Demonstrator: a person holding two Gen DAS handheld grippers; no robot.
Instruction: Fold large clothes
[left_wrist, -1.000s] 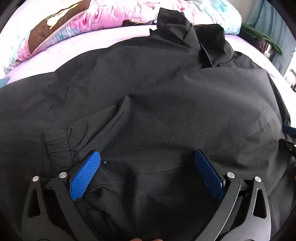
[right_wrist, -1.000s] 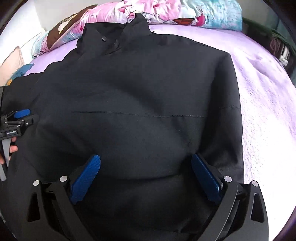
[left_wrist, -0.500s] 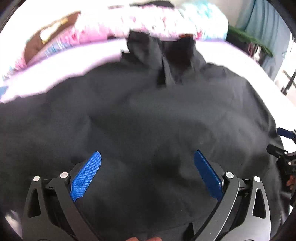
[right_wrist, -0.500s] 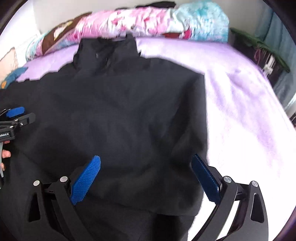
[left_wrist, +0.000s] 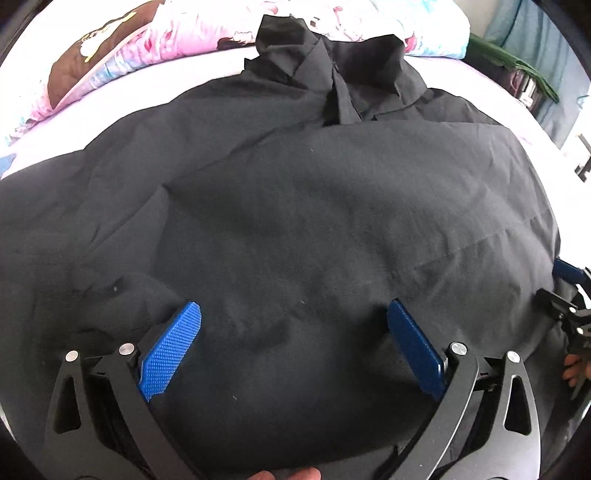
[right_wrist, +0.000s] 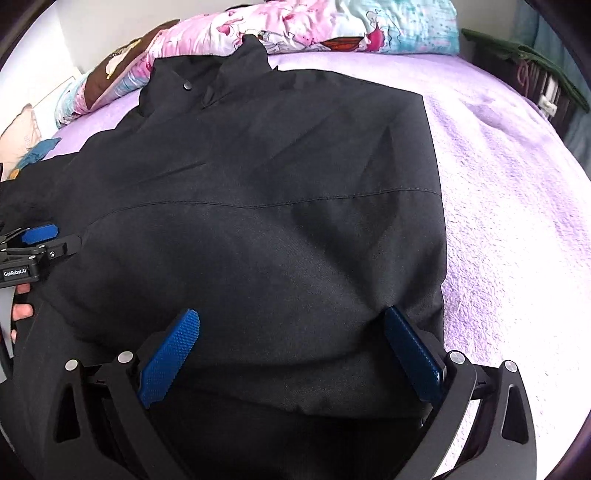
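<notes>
A large black jacket (left_wrist: 314, 221) lies spread on the bed, its collar (left_wrist: 332, 66) at the far end. My left gripper (left_wrist: 293, 305) is open over the near hem, and the cloth lies between its blue pads (left_wrist: 173, 350) without being pinched. In the right wrist view the same jacket (right_wrist: 258, 221) has its right side folded in to a straight edge. My right gripper (right_wrist: 291, 313) is open too, astride the near right corner. Each gripper shows in the other's view: the right gripper (left_wrist: 569, 295) at the jacket's right edge, the left gripper (right_wrist: 37, 240) at its left.
The purple bedsheet (right_wrist: 517, 184) stretches to the right of the jacket. Pink and blue patterned bedding (right_wrist: 295, 26) lies along the head of the bed. Dark furniture with a green cloth (right_wrist: 535, 74) stands at the far right. A person's fingers (right_wrist: 22, 310) hold the left gripper.
Both grippers drew back from the jacket half a second ago and have come close over its near hem again. Both stayed open throughout.
</notes>
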